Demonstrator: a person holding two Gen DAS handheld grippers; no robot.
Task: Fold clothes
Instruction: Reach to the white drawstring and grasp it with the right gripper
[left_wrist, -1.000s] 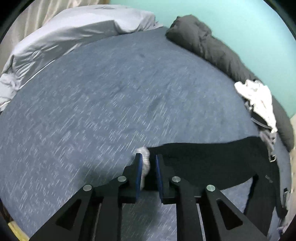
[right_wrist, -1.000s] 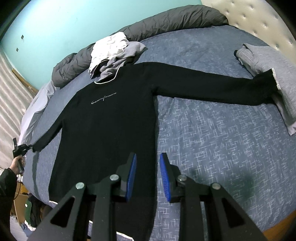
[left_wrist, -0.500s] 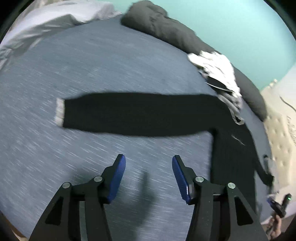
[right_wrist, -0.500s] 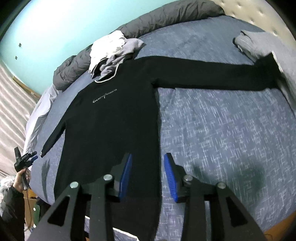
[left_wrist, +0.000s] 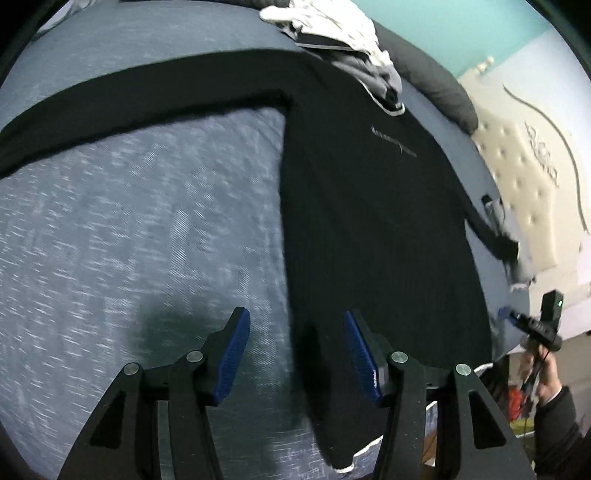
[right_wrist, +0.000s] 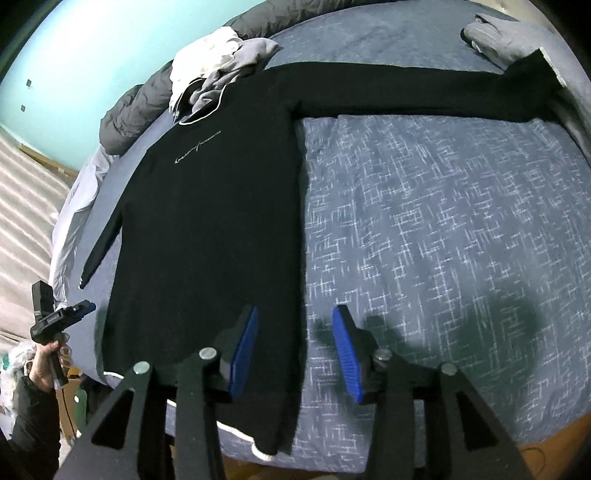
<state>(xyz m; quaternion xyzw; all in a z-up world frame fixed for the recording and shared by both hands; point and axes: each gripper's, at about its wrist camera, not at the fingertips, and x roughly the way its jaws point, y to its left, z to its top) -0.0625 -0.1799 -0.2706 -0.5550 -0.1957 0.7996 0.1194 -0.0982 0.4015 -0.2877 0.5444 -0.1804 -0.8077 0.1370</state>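
The black sweater (right_wrist: 214, 221) lies flat on the blue bedspread (right_wrist: 443, 221), its hem partly hidden behind my fingers and its chest print too small to read. My left gripper (left_wrist: 295, 354) and right gripper (right_wrist: 291, 347) both gape wide, empty, above the hem's side edges.

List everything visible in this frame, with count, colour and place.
sweater: one, black, flat on the bed, sleeves spread.
bedspread: one, blue patterned, under it.
clothes pile: white and grey, at the collar.
duvet roll: dark grey, far edge.
folded garment: grey, by one cuff.
headboard: cream, tufted.
left gripper: open, over the hem's edge.
right gripper: open, blue fingers, over the other edge.
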